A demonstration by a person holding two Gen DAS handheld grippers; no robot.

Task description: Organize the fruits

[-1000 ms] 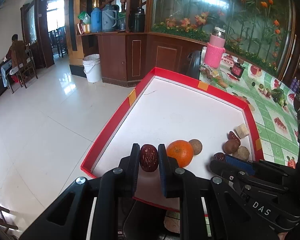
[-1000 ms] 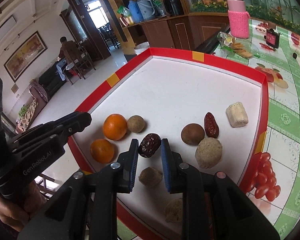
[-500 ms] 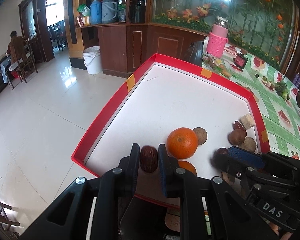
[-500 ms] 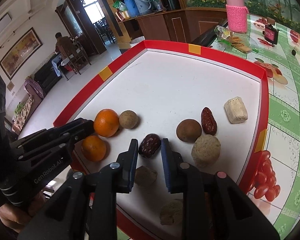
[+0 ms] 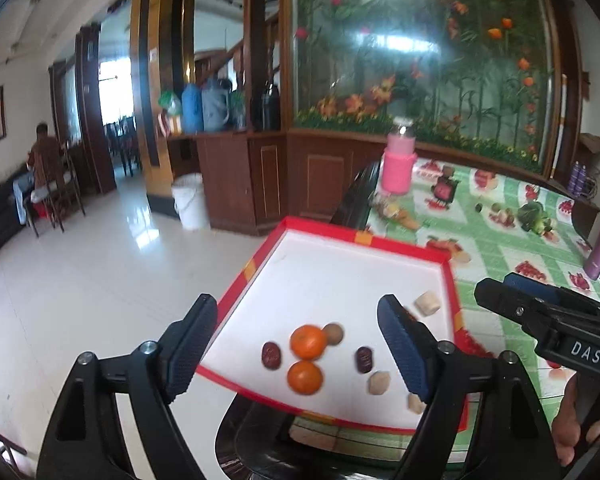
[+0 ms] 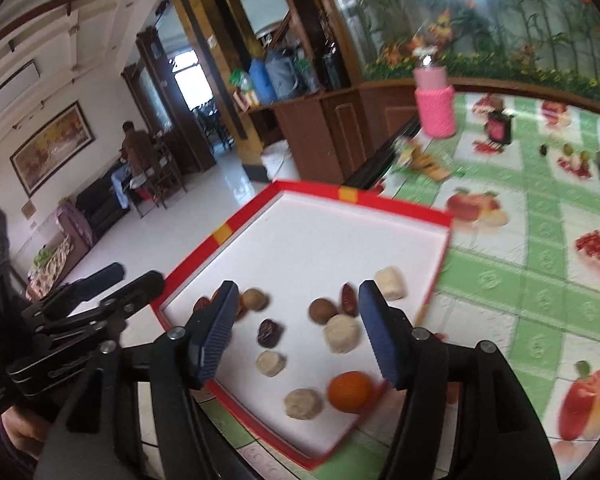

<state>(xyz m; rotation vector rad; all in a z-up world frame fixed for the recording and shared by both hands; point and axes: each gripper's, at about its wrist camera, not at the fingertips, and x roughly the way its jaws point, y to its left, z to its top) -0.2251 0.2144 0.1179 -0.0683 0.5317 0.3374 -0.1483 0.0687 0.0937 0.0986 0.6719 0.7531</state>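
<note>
A red-rimmed white tray (image 5: pixel 332 236) (image 6: pixel 400 204) holds the fruit. In the left wrist view two oranges (image 5: pixel 307 342) (image 5: pixel 305 377) lie near the front rim with a dark red date (image 5: pixel 271 355) to their left, a second date (image 5: pixel 364 359) to their right and a brown round fruit (image 5: pixel 333 333) behind. My left gripper (image 5: pixel 296 354) is open and empty, raised above them. My right gripper (image 6: pixel 294 330) is open and empty above a date (image 6: pixel 269 332), pale lumps (image 6: pixel 342 334) (image 6: pixel 271 363) and an orange (image 6: pixel 349 392).
The tray sits at the corner of a table with a green fruit-print cloth (image 6: pixel 540 264). A pink-sleeved bottle (image 5: pixel 398 164) and small items stand behind it. Tiled floor (image 5: pixel 80 280) drops away to the left. The right gripper body (image 5: pixel 548 320) shows at the left view's right.
Both grippers have opened and let go of their dates, which now lie in the tray. Both grippers have pulled up and back from the tray.
</note>
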